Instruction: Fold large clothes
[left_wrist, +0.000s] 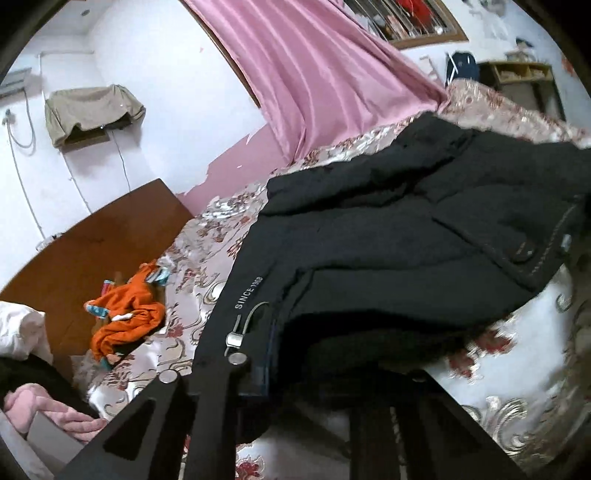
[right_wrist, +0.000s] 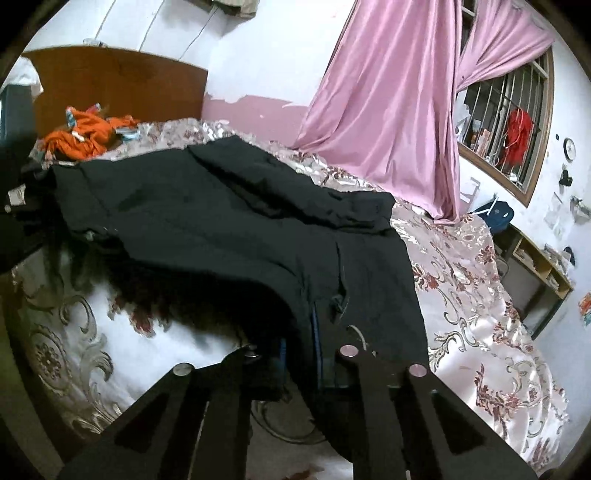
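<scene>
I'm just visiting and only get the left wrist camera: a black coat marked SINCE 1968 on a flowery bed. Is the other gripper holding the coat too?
Observer: It looks so. The right gripper has the black coat hem between its fingers, raised off the bed cover.
Operator: What is on the wall over on that side?
Observer: A small round wall clock hangs to the right of the barred window.
Operator: I see one pink curtain. Is that the only one?
Observer: No. A second curtain panel is drawn aside across the top of that window.
</scene>
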